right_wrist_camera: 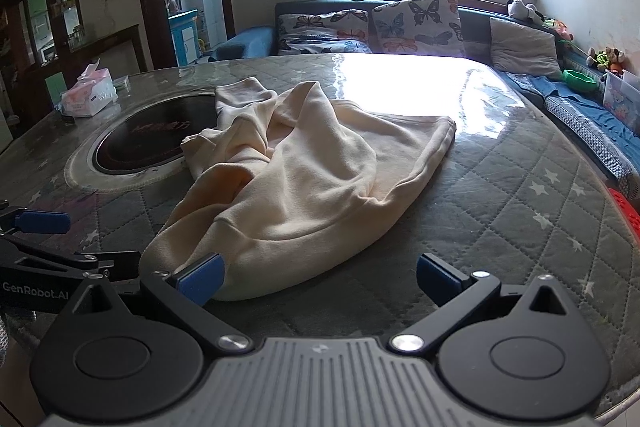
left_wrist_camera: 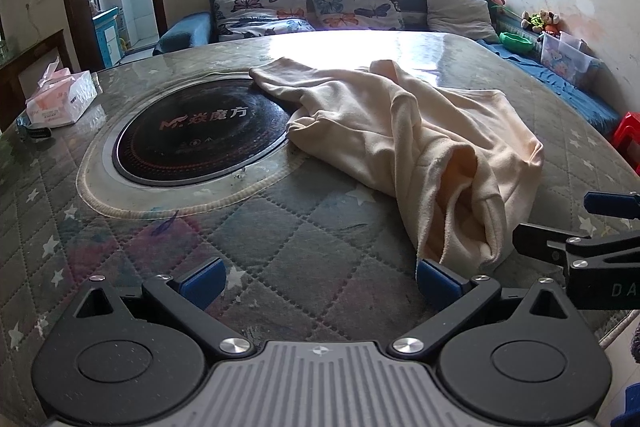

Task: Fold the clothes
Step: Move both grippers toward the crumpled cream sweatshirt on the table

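A cream sweatshirt (left_wrist_camera: 404, 147) lies crumpled on the quilted table, one sleeve reaching over the black round hob; it also shows in the right wrist view (right_wrist_camera: 304, 187). My left gripper (left_wrist_camera: 320, 281) is open and empty, low over the table, its right fingertip at the garment's near end. My right gripper (right_wrist_camera: 320, 277) is open and empty, its left fingertip touching the garment's near edge. The right gripper shows at the right edge of the left wrist view (left_wrist_camera: 580, 231). The left gripper shows at the left edge of the right wrist view (right_wrist_camera: 44, 239).
A black round hob (left_wrist_camera: 200, 143) is set into the table (left_wrist_camera: 280, 235). A tissue box (left_wrist_camera: 60, 99) stands at the far left. A sofa with butterfly cushions (left_wrist_camera: 352, 1) lies beyond the table's far edge. A red stool (left_wrist_camera: 628, 135) is at the right.
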A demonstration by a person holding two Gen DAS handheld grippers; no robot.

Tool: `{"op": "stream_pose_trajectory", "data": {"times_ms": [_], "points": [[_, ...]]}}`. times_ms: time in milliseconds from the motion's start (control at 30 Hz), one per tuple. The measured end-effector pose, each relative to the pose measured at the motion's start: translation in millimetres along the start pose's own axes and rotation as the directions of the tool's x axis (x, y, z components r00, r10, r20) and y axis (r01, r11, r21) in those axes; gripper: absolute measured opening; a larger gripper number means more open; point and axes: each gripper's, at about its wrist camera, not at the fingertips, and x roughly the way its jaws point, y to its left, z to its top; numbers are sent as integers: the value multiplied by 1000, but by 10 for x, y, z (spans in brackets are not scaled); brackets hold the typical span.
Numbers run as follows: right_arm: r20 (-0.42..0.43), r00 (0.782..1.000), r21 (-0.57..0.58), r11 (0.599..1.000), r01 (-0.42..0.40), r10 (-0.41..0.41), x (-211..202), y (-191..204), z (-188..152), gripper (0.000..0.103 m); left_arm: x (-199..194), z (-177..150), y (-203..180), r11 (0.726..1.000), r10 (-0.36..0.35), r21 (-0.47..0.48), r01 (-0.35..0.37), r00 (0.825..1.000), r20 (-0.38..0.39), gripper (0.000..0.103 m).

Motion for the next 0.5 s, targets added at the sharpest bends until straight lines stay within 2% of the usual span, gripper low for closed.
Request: {"op": "stream_pose_trajectory", "data": {"times_ms": [500], "points": [[-4,1000,-6,1000,-6,6,15,20,9,103,5,10,-31,1000,-6,13,6,1000,4,103]]}}
